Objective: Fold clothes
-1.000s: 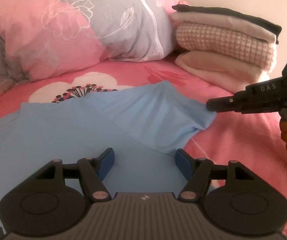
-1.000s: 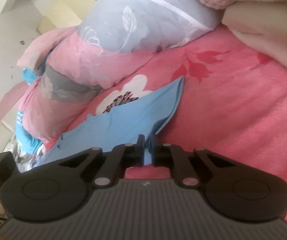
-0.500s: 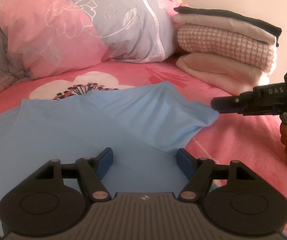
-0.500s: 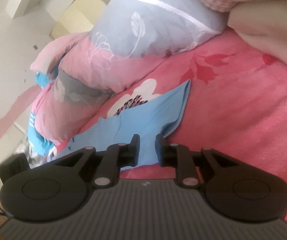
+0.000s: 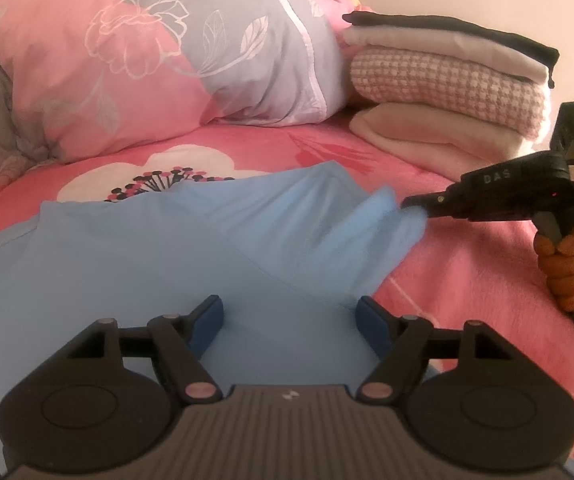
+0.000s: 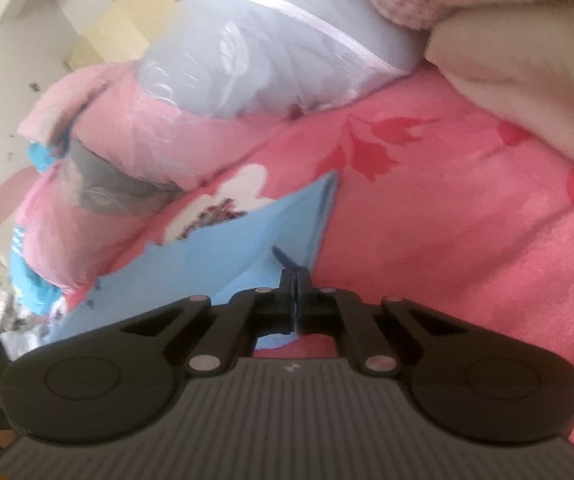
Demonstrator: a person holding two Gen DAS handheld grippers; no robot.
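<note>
A light blue shirt (image 5: 215, 248) is spread flat on the pink floral bed (image 5: 467, 280), in front of a bunched quilt (image 5: 159, 64) and near a stack of folded clothes (image 5: 447, 80) at the far right. The sleeve end (image 5: 403, 216) is pinched by the right claw (image 6: 295, 280), fingers pressed together on the cloth and just closed onto it, presumably so the sleeve can be lifted and carried inward over the body. The left claw (image 5: 291, 316) is held low over the shirt body, jaws spread wide and recently widened a little, nothing gripped; likely kept there to pin or catch the fabric. Fold judged at an early stage.
</note>
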